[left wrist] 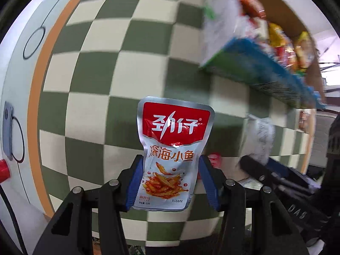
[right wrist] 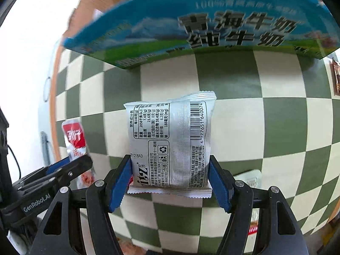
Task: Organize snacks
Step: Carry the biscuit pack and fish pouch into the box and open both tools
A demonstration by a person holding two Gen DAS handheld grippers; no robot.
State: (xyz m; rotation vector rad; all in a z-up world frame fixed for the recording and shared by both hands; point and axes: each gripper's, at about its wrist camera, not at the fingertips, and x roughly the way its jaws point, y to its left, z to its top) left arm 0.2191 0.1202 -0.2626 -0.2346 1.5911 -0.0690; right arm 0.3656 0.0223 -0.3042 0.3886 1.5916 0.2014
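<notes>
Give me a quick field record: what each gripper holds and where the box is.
left gripper: jaws shut on red and silver fish snack packet
right gripper: jaws shut on silver snack pack, barcode side showing
surface: green and cream checkered mat
blue milk box: ahead of both grippers, snacks inside

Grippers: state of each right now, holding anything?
Left gripper: shut on the red-and-silver fish snack pouch.
Right gripper: shut on the silver snack packet, barcode side up.
</notes>
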